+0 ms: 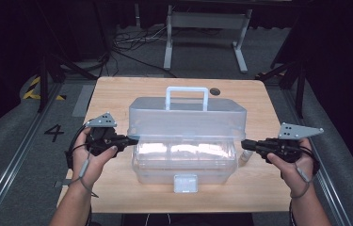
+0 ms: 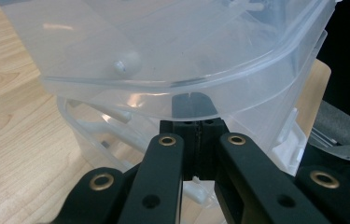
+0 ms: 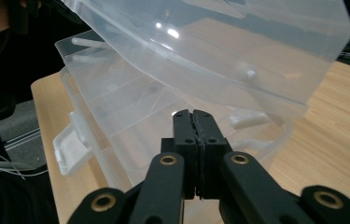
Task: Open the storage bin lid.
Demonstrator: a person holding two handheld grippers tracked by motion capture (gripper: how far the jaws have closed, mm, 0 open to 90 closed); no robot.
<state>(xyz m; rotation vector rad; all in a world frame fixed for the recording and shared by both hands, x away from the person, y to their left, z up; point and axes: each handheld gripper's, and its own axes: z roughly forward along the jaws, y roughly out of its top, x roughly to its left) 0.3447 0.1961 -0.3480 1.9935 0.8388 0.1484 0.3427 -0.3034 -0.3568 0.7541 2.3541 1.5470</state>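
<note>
A clear plastic storage box (image 1: 183, 165) stands mid-table, its lid (image 1: 187, 115) with a white handle (image 1: 187, 92) raised and tilted back over the base. A white latch (image 1: 185, 182) hangs at the front. My left gripper (image 1: 132, 140) is shut at the box's left side; in the left gripper view its tips (image 2: 193, 105) sit just under the lid's rim (image 2: 163, 88), above the base's edge (image 2: 93, 130). My right gripper (image 1: 244, 143) is shut at the box's right side with nothing between its jaws. In the right gripper view it (image 3: 193, 115) points at the gap between lid (image 3: 219, 42) and base (image 3: 126, 107).
The wooden table (image 1: 113, 94) has a dark round hole (image 1: 215, 91) behind the box. Bare wood lies left and right of the box. Beyond the table are floor cables (image 1: 132, 42) and a white desk frame (image 1: 207, 28).
</note>
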